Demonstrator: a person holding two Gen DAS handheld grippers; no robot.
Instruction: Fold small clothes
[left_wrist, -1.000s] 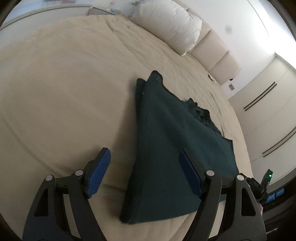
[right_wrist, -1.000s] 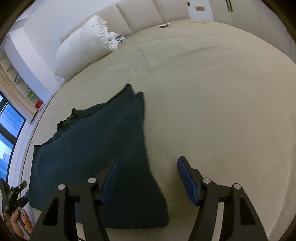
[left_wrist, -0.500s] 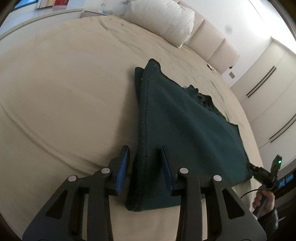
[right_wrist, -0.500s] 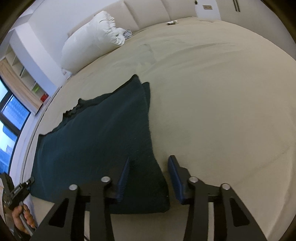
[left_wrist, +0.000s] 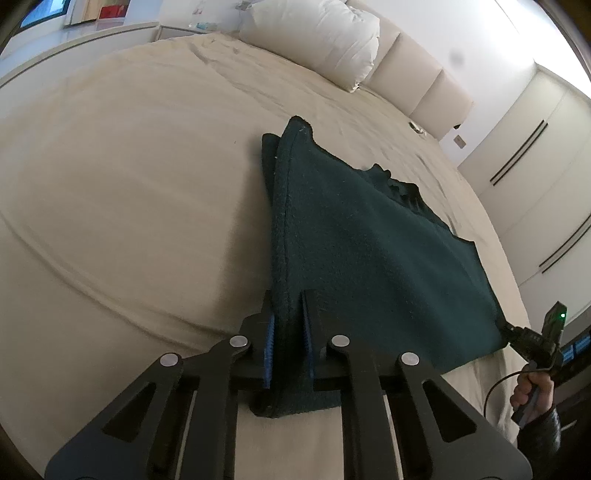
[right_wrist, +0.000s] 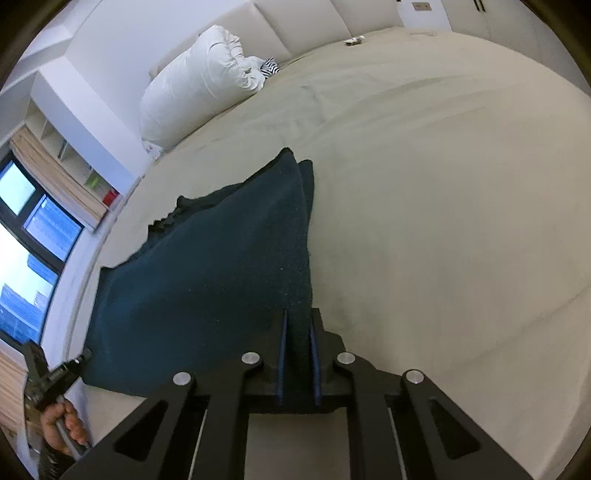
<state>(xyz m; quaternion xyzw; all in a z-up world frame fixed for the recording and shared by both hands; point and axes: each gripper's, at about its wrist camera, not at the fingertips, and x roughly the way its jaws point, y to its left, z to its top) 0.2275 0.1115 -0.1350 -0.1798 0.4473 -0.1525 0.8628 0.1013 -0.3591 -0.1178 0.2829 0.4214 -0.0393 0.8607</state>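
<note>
At the lower middle of the left wrist view, the left gripper (left_wrist: 287, 341) has just closed its jaws on the near left corner of the cloth (left_wrist: 362, 258), a dark teal fleecy rectangle lying flat on the beige bed (left_wrist: 129, 184), its doubled left edge running up the frame away from the jaws. At the lower middle of the right wrist view, the right gripper (right_wrist: 298, 356) has likewise just closed its jaws on the near right corner of the cloth (right_wrist: 221, 280). Each hand is thus nearest its own corner, and the soft nap stretches ahead toward the white pillow (right_wrist: 199, 88), so I judge the coming fold must carry both corners forward together.
</note>
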